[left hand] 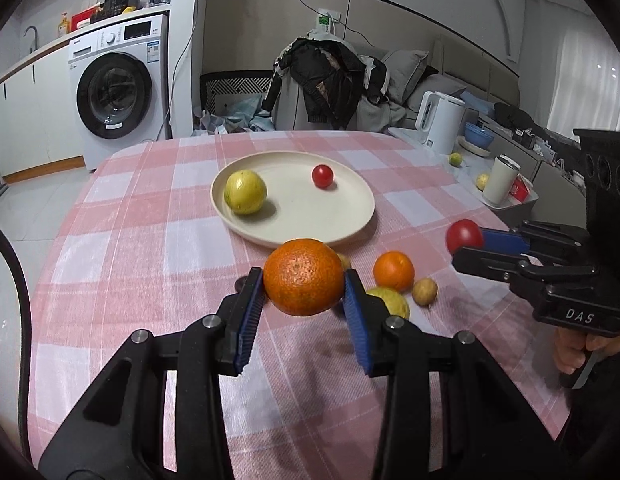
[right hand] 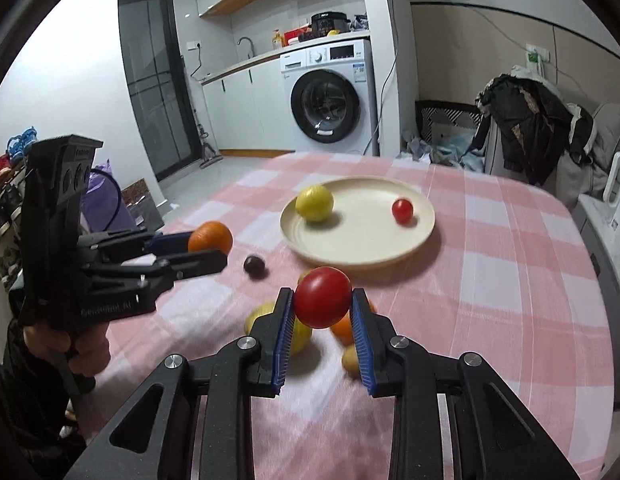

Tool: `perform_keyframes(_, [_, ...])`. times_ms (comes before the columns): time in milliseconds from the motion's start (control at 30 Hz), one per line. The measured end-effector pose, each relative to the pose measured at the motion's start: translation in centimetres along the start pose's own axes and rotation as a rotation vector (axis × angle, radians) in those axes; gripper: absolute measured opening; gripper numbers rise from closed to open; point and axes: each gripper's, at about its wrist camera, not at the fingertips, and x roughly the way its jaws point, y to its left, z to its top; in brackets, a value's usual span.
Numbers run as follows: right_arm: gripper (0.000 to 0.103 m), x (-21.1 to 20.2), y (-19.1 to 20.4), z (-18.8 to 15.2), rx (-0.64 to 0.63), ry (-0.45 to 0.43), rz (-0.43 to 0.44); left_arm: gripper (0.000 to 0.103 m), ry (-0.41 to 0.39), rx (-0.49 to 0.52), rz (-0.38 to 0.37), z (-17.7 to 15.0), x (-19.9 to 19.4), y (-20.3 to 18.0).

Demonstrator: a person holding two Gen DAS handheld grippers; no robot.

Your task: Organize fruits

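My left gripper [left hand: 304, 286] is shut on a large orange [left hand: 304, 276], held above the pink checked cloth just in front of the cream plate [left hand: 310, 220]. On the plate lie a yellow-green fruit [left hand: 245, 192] and a small red tomato [left hand: 322, 176]. My right gripper [right hand: 322, 304] is shut on a bigger red tomato [right hand: 322, 298], also lifted off the cloth. Below it on the cloth lie a second orange [left hand: 393, 271], a yellow-green fruit [left hand: 391, 302] and a small tan fruit [left hand: 425, 291]. A dark round fruit [right hand: 254, 266] sits left of the plate [right hand: 361, 240].
A white kettle [left hand: 439, 120], a blue bowl [left hand: 478, 135] and a white cup [left hand: 503, 180] stand on a side unit right of the table. A chair draped with dark clothes [left hand: 325, 80] is behind the table, and a washing machine [left hand: 118, 88] stands at the back left.
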Motion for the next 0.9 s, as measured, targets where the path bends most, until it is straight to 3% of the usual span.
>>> perform_keyframes(333, [0.029, 3.1, -0.4, 3.8, 0.062, -0.03, -0.023, 0.036, -0.015, -0.009, 0.011, 2.3, 1.9, 0.9])
perform_keyframes(433, [0.029, 4.2, -0.9, 4.8, 0.088, -0.026, 0.019, 0.036, -0.006, -0.021, 0.028, 3.0, 2.9, 1.5])
perform_keyframes(633, [0.029, 5.9, -2.0, 6.7, 0.111, -0.034, 0.007, 0.036, -0.007, -0.045, 0.036, 4.3, 4.7, 3.0])
perform_keyframes(900, [0.029, 8.4, -2.6, 7.0, 0.136, 0.003, 0.0, 0.036, -0.01, -0.064, 0.065, 5.1, 6.7, 4.1])
